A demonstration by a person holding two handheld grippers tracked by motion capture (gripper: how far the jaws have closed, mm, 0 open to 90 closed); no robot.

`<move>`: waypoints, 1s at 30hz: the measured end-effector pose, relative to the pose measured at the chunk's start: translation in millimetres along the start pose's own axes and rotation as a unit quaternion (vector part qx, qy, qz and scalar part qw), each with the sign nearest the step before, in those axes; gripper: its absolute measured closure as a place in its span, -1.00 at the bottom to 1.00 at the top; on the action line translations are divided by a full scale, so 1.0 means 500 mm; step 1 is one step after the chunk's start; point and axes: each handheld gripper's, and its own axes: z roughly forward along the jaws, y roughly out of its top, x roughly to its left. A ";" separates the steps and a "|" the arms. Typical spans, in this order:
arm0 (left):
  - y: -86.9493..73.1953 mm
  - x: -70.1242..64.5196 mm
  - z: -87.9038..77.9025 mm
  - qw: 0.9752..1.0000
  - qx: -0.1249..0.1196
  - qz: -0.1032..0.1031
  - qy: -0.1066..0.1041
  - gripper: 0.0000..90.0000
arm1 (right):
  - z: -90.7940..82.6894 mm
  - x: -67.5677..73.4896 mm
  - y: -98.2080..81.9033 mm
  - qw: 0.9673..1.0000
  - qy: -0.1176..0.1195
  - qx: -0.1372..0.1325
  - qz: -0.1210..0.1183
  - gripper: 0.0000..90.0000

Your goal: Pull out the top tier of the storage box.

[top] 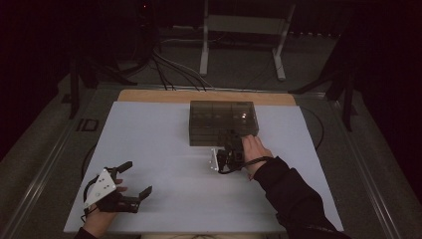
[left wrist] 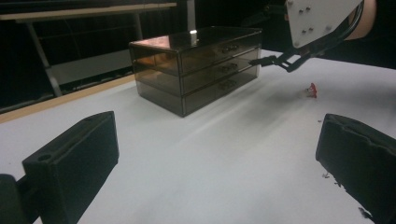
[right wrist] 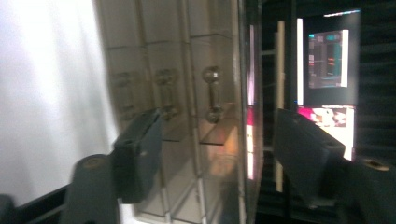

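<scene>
We are bringing the right gripper [top: 232, 143] up to the front of the smoky drawer box [top: 223, 121] standing mid-table, jaws parted and gripping nothing yet, lining up on the top drawer's handle [right wrist: 212, 94]; next we are needing a squarer approach and a firm pinch. The left gripper [top: 133, 180] is resting wide open near the table's edge.

No text seems legible anywhere; the screen [right wrist: 328, 58] is too blurred.

Dim room. White table top [top: 149, 149] with wooden far edge [top: 149, 95]. Grey floor [top: 239, 69] beyond, black cables [top: 169, 69], white metal stand [top: 244, 30]. Lit screen [right wrist: 328, 58].
</scene>
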 end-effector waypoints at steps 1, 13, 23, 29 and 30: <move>0.000 0.000 0.000 1.000 0.000 0.000 0.000 -1.00 | 0.002 0.002 0.001 1.000 -0.005 0.004 -0.002 -0.11; -0.001 0.001 0.000 1.000 0.000 0.000 -0.001 -1.00 | 0.022 0.011 0.003 0.999 -0.025 0.019 -0.027 0.37; -0.002 0.002 -0.001 1.000 0.001 -0.001 -0.001 -1.00 | 0.032 0.015 0.009 0.998 -0.027 0.026 -0.058 0.67; -0.002 0.002 -0.001 1.000 0.001 -0.002 -0.001 -1.00 | 0.041 0.017 0.009 0.997 -0.024 0.038 -0.070 0.69; -0.002 0.002 -0.001 1.000 0.001 -0.001 -0.001 -1.00 | 0.041 0.018 0.009 0.997 -0.023 0.039 -0.070 0.70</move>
